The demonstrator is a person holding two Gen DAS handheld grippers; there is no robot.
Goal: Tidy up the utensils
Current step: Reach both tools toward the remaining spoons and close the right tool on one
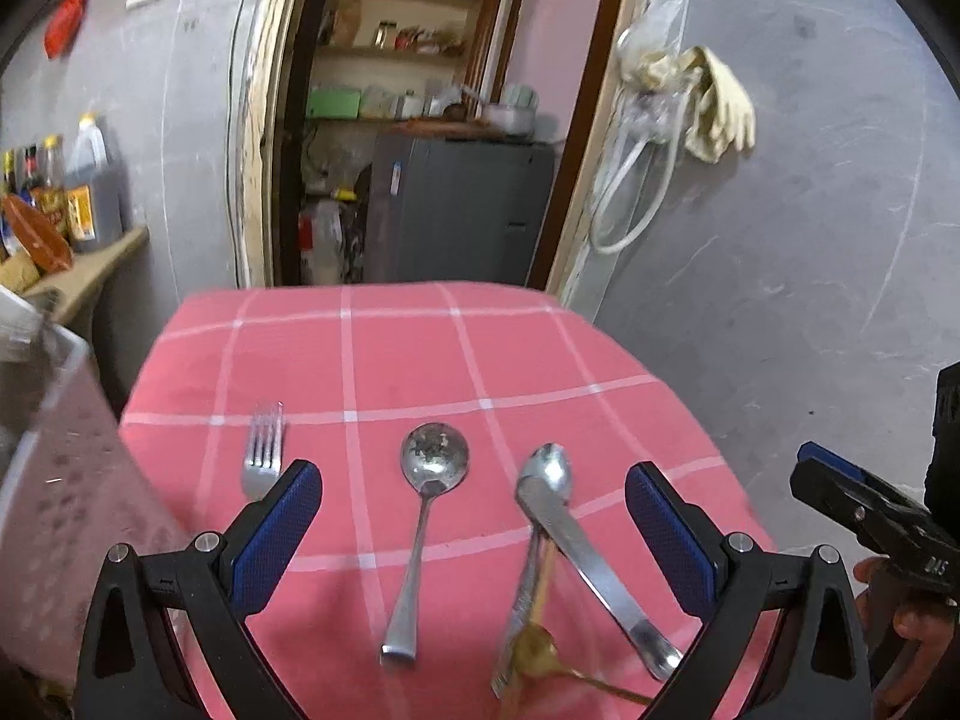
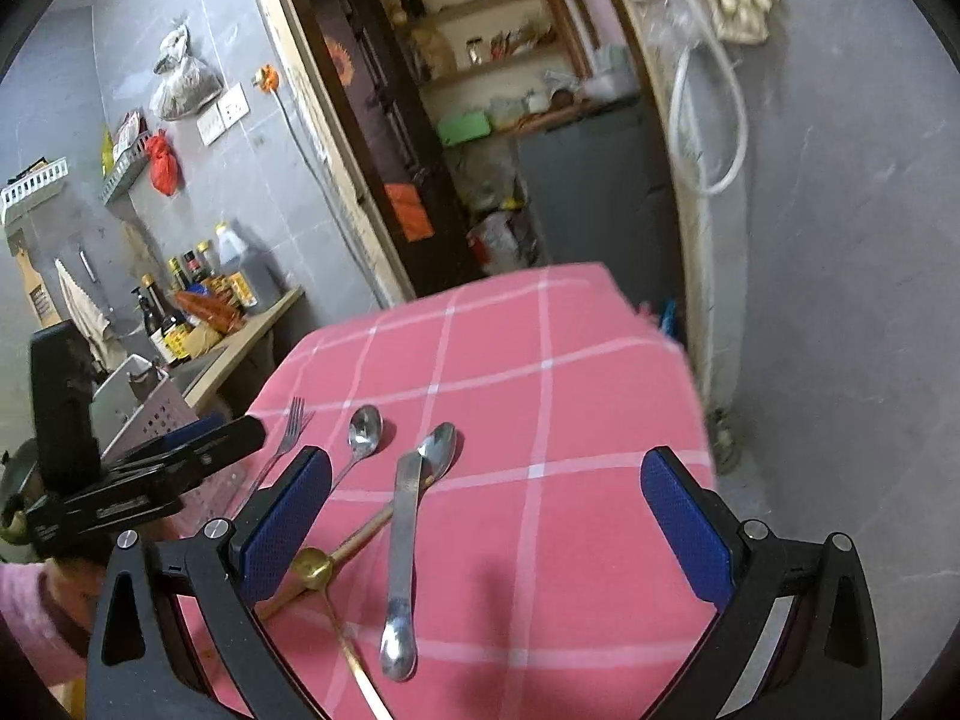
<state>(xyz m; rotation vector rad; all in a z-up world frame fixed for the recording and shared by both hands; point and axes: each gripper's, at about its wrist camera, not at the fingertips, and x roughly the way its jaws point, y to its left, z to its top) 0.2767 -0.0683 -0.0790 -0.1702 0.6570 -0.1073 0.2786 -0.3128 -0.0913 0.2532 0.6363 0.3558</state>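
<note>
On the pink checked tablecloth (image 1: 420,348) lie a fork (image 1: 262,450), a round-bowled spoon (image 1: 433,456) and an oval spoon (image 1: 549,468). A flat silver utensil (image 1: 600,576) lies across the oval spoon's handle, and a small gold spoon (image 1: 534,651) sits under both near the front edge. My left gripper (image 1: 474,498) hovers open above the round spoon, touching nothing. In the right wrist view, my right gripper (image 2: 486,504) is also open and empty, over the crossed silver utensil (image 2: 403,546), oval spoon (image 2: 441,447) and gold spoon (image 2: 312,567). The fork (image 2: 289,429) lies further left.
A pale perforated basket (image 1: 60,480) stands off the table's left side. A counter with several bottles (image 1: 84,192) lies behind it. Beyond the table's far edge is an open doorway with shelves and a grey cabinet (image 1: 456,210). A hand (image 2: 54,594) in a pink sleeve holds the left gripper.
</note>
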